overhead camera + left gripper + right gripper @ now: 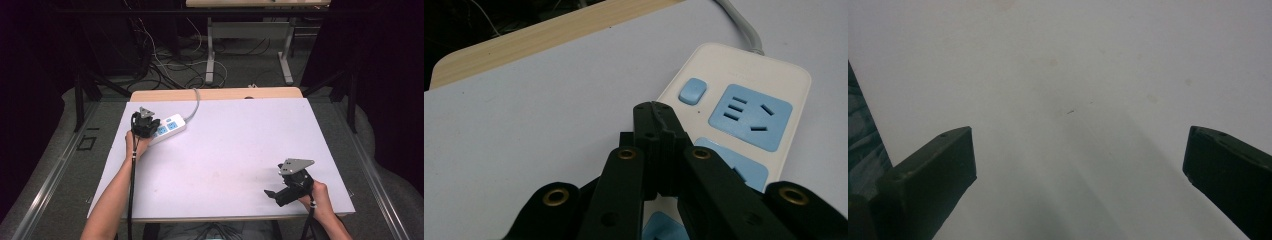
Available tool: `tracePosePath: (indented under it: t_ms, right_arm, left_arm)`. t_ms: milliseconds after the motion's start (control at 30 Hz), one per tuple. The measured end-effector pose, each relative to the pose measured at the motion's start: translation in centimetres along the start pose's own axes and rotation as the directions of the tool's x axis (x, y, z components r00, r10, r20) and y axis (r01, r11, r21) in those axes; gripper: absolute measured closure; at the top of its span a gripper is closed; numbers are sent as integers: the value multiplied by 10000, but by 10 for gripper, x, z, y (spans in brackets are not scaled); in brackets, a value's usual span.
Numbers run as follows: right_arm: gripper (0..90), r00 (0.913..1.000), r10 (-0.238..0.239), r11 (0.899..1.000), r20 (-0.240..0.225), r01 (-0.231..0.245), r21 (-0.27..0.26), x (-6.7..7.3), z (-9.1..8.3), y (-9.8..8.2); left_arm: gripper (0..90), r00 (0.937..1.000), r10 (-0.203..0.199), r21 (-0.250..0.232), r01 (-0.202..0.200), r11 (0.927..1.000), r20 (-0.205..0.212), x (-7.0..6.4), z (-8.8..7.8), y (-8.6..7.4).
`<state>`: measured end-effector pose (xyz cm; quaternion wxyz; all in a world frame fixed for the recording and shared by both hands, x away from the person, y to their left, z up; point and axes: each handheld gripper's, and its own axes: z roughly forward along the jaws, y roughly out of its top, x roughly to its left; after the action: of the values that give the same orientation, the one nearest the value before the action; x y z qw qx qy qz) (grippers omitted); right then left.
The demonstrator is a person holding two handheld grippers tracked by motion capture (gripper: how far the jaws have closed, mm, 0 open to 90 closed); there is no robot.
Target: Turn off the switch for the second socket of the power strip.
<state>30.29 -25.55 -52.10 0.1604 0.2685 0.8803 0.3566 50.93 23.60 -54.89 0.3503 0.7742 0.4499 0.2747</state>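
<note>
A white plastic power strip point(744, 105) lies near the far left corner of the table point(225, 150), a rounded oblong with pale blue socket faces, a small blue switch point(692, 91) and a grey cord point(194, 102). The left claw point(655, 112) hovers over it, jaws pressed together, holding nothing. The right claw point(1078, 165) stands wide open and empty above the smooth white tabletop near the right front corner.

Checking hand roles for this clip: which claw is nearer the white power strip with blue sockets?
Left. The left claw, shut, sits over the white power strip with blue sockets; the right claw, open, is far across the table near its front right corner.
</note>
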Motion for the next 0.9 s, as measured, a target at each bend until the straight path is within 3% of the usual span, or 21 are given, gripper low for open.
tracePosePath:
  t_ms: [900]
  right_arm:
    - [3, 9999, 100, 9999, 7, -100, 47, 1, 0, 0]
  left_arm:
    - [900, 10000, -4, 79, 3, 10000, 58, 0, 1, 0]
